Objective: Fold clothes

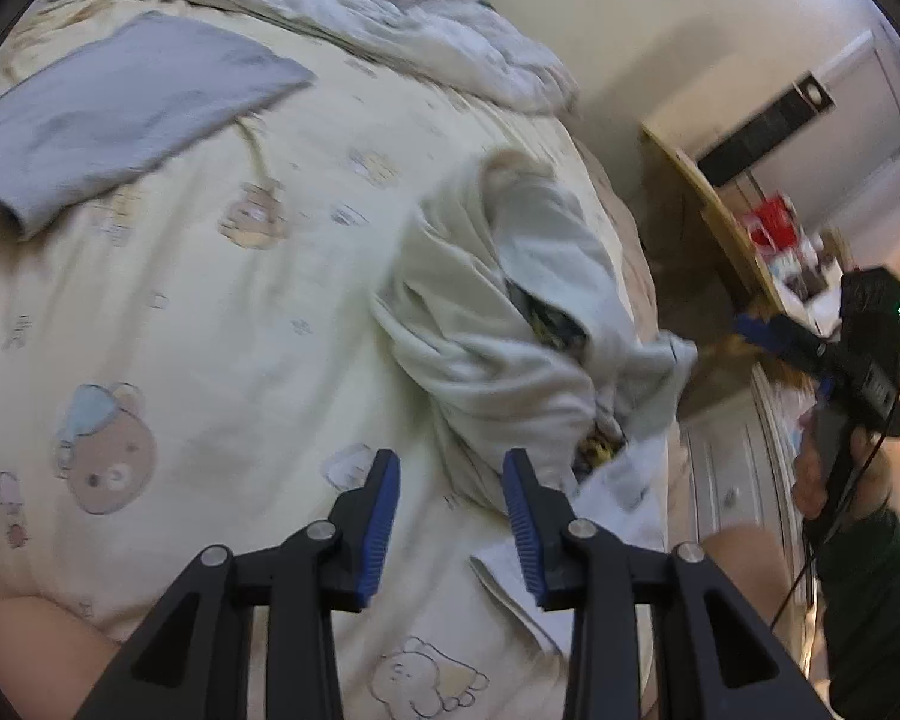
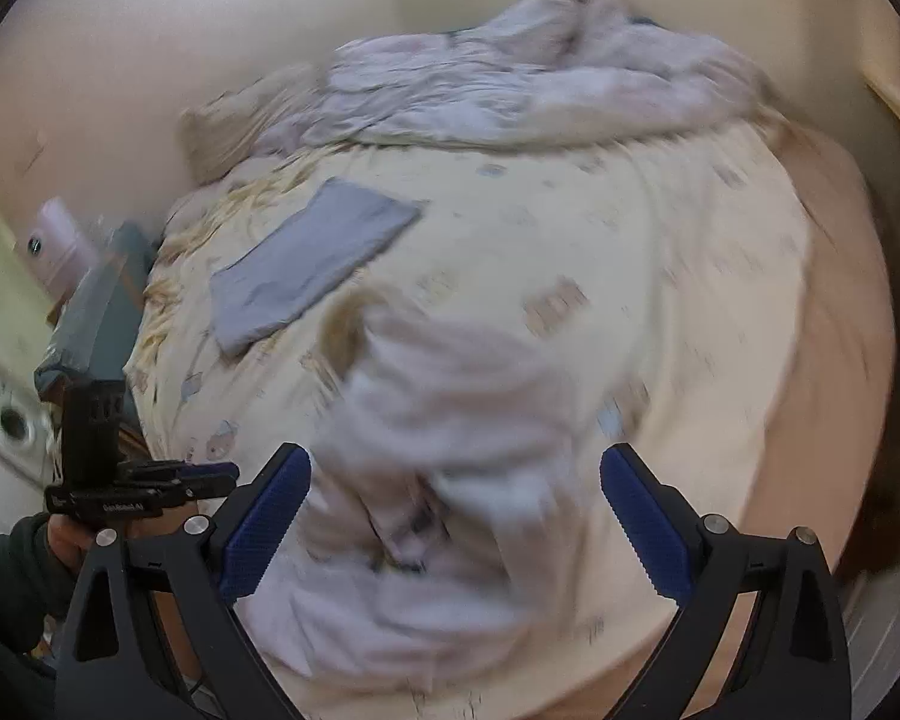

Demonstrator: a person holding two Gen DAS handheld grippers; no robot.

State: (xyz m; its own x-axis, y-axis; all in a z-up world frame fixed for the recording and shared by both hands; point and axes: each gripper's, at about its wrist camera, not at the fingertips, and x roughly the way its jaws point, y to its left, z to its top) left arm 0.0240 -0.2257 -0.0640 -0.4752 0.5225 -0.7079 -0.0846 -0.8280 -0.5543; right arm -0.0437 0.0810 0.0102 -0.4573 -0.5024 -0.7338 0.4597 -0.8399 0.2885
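A crumpled white garment [image 1: 510,324] lies heaped on the cream bear-print bedsheet [image 1: 210,312], toward the bed's right edge as the left wrist camera sees it, with a dark printed patch showing in its folds. The left gripper [image 1: 450,516] hovers over the sheet just at the garment's near edge; its jaws stand partly apart with nothing pressed between the blue pads. The right gripper [image 2: 456,516] hangs above the same heap, which is blurred in its own view, its jaws spread wide and empty; in the left wrist view its blue fingertip sits at the garment's far corner, whether touching cannot be told. A folded grey cloth [image 1: 120,108] rests flat on the sheet, well apart from the heap. A rumpled pale duvet [image 2: 510,84] is piled along the far side of the bed. Beyond the bed's right edge stands a wooden desk [image 1: 732,234] cluttered with small items.
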